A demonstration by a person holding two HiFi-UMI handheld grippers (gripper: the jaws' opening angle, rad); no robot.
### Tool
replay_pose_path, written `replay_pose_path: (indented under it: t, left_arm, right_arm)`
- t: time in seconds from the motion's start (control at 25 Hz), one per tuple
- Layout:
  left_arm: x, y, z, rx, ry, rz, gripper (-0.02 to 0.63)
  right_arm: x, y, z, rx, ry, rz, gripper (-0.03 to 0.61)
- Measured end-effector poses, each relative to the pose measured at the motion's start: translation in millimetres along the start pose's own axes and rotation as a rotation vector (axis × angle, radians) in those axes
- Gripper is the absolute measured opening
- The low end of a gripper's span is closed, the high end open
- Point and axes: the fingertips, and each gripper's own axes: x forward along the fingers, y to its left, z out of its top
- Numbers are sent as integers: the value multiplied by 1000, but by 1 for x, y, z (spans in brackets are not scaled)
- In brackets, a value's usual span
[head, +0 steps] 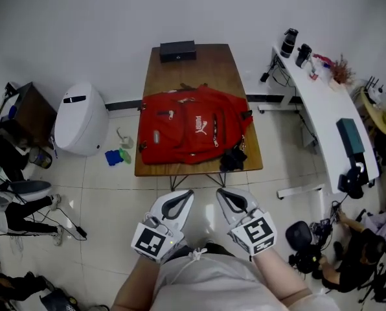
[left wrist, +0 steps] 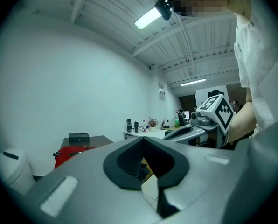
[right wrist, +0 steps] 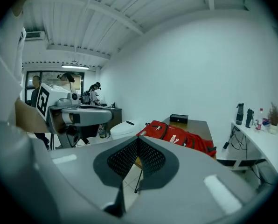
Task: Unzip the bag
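A red backpack (head: 194, 126) lies flat on a brown wooden table (head: 206, 60), with its zippers and white logo facing up. It also shows low in the left gripper view as the red backpack (left wrist: 69, 153) and in the right gripper view as the backpack (right wrist: 176, 136). My left gripper (head: 188, 192) and right gripper (head: 220, 190) hang side by side close to my body, over the tiled floor, short of the table's near edge. Both have their jaws closed tip to tip with nothing between them. Neither touches the bag.
A black box (head: 177, 50) sits at the table's far end. A white rounded appliance (head: 79, 118) stands left of the table, with small blue and green items (head: 117, 155) on the floor beside it. A white desk (head: 322, 102) with bottles runs along the right. Cables and gear clutter both sides.
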Motion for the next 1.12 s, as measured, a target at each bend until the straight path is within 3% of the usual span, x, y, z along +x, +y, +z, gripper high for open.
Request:
replay_pose_path:
  t: [0.36,0.6,0.84,1.12]
  left_arm:
    - [-30,10,21,-1,-43,-12,6]
    - [-36,11,14,-42,-32,-21,6]
    - [-37,15,12,-10,-20,-37,6]
    - [-31,14,21,-12,-36,-48,6]
  right_arm:
    - [10,36,20,15,-29,-42,6]
    - [11,40,23,16,-50,-40,6]
    - [13,42,24,-44,-56,-30,6]
    - [13,39,30,-27,-52,-29,6]
